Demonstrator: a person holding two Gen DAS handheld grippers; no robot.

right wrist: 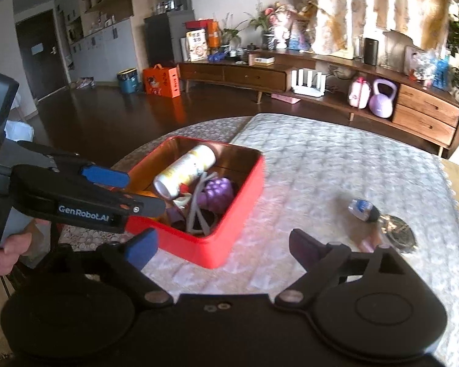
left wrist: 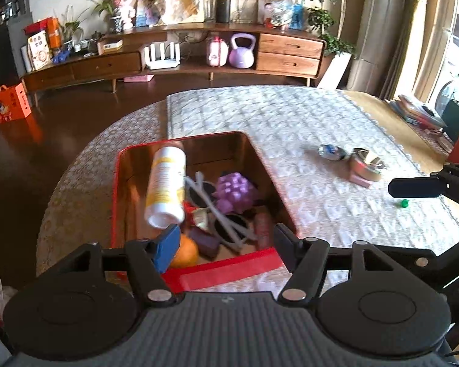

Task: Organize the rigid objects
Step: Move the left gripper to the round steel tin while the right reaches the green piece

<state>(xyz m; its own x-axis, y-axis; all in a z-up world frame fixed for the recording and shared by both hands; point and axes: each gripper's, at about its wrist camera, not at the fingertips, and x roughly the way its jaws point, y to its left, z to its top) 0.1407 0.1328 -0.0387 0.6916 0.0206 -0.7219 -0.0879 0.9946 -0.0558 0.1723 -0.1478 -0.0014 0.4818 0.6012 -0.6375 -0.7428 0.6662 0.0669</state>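
Observation:
A red tin box (left wrist: 229, 264) (right wrist: 229, 238) sits on the quilted table. In it lie a white-and-yellow bottle (left wrist: 166, 185) (right wrist: 185, 171), a purple grape toy (left wrist: 234, 191) (right wrist: 217, 192), an orange (left wrist: 185, 252), sunglasses with white arms (left wrist: 229, 223) and other small items. My left gripper (left wrist: 226, 238) (right wrist: 137, 191) is open over the box's near edge, empty. My right gripper (right wrist: 223, 244) is open and empty above the table right of the box. A small bottle (left wrist: 330, 151) (right wrist: 362, 209), a shiny metal cup (left wrist: 368, 160) (right wrist: 397, 232) and a small green piece (left wrist: 404, 203) lie on the table.
A pink block (left wrist: 361, 180) lies by the metal cup. A wooden sideboard (left wrist: 174, 61) (right wrist: 321, 91) with a purple kettlebell stands across the dark floor. An orange box (left wrist: 10, 105) (right wrist: 162, 81) stands on the floor. The table edge (left wrist: 61, 189) curves at the left.

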